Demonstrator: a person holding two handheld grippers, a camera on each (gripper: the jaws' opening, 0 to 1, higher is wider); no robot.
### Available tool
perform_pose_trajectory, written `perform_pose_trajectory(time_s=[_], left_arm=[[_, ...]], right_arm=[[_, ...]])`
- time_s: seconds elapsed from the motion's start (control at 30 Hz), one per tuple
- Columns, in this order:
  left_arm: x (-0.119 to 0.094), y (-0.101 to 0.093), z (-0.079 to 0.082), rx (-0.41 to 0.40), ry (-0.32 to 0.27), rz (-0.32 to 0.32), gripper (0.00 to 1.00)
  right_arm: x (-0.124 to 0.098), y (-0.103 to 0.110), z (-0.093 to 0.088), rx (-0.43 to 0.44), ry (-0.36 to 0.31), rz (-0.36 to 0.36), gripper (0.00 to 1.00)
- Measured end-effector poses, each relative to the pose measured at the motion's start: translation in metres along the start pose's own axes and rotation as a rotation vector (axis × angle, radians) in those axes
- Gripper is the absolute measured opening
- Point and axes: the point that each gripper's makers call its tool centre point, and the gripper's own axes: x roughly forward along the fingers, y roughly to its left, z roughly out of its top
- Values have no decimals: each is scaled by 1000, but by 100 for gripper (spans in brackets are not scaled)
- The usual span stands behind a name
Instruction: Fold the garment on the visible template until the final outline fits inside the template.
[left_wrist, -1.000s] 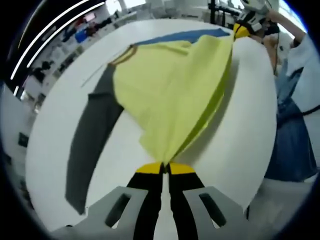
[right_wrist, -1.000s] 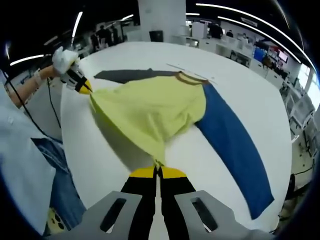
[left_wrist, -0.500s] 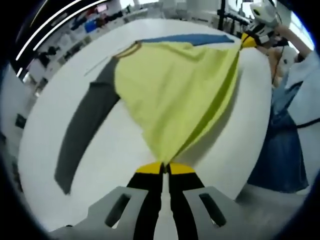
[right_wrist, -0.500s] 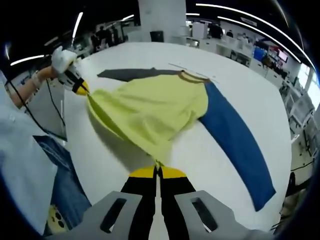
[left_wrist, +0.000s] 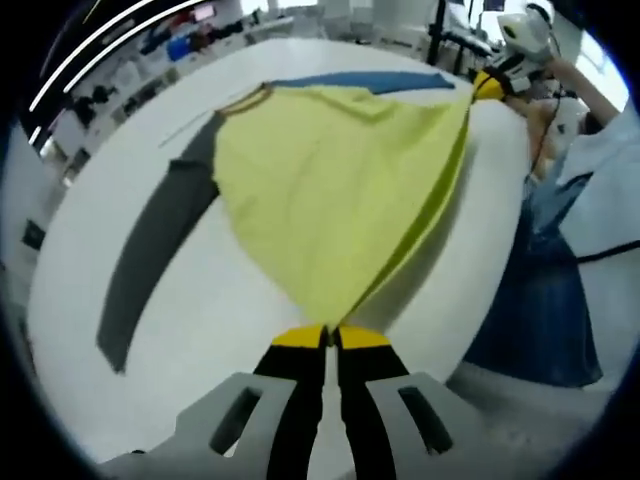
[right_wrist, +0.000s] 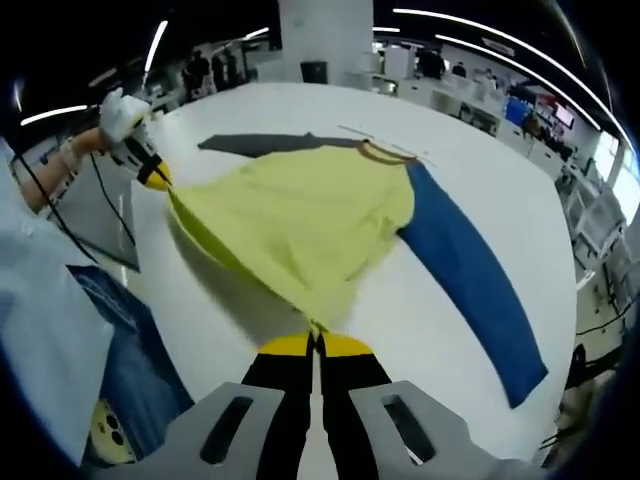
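In the left gripper view the left gripper (left_wrist: 327, 335) rises from the bottom with its black, yellow-tipped jaws pressed together on one bottom corner of the shirt (left_wrist: 340, 190), the yellow cloth bunching to a point right at the tips. The right gripper (left_wrist: 487, 83) shows at the top right of that view, held in a gloved hand (left_wrist: 525, 35), pinching the other bottom corner over the table's near edge. In the right gripper view the right gripper (right_wrist: 315, 340) likewise has its jaws closed on a yellow corner, and the left gripper (right_wrist: 153, 175) appears at the upper left in a gloved hand (right_wrist: 115, 110), with a cable hanging from it. Between the two grippers the hem is stretched taut and raised off the white table (right_wrist: 480, 180), while the collar end of the shirt lies on the table. The grey sleeve (left_wrist: 150, 250) and the blue sleeve (right_wrist: 465, 280) lie flat on the table, spread to either side. The person's blue jeans (right_wrist: 130, 380) and pale top (right_wrist: 40, 310) stand beside the table edge. Compared with half a second ago, the hem looks a little more spread and the grey sleeve reaches less far down the left gripper view, though the cameras have also shifted. No template outline can be made out on the table.
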Motion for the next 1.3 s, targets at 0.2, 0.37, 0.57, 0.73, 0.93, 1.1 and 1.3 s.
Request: perform_pose_trajectory(time_s=[0.2, 0.37, 0.57, 0.73, 0.93, 1.1, 1.3], left_arm=[[6, -9, -10, -4, 26, -21, 0], [11, -15, -17, -4, 49, -33, 0], [13, -17, -23, -10, 69, -38, 0], [17, -21, -29, -7, 90, -49, 0], [18, -21, -35, -13, 100, -45, 0], [19, -25, -42, -8, 129, -59, 0], [19, -28, -46, -3, 142, -64, 0]], right_arm=[[3, 6, -15, 6, 29, 6, 2], [6, 9, -25, 20, 46, 11, 2], [10, 13, -37, 19, 82, 23, 2], [15, 18, -48, 27, 110, 35, 2], [16, 24, -56, 39, 124, 47, 2], [19, 31, -62, 37, 145, 56, 2], [19, 34, -66, 37, 160, 66, 2]])
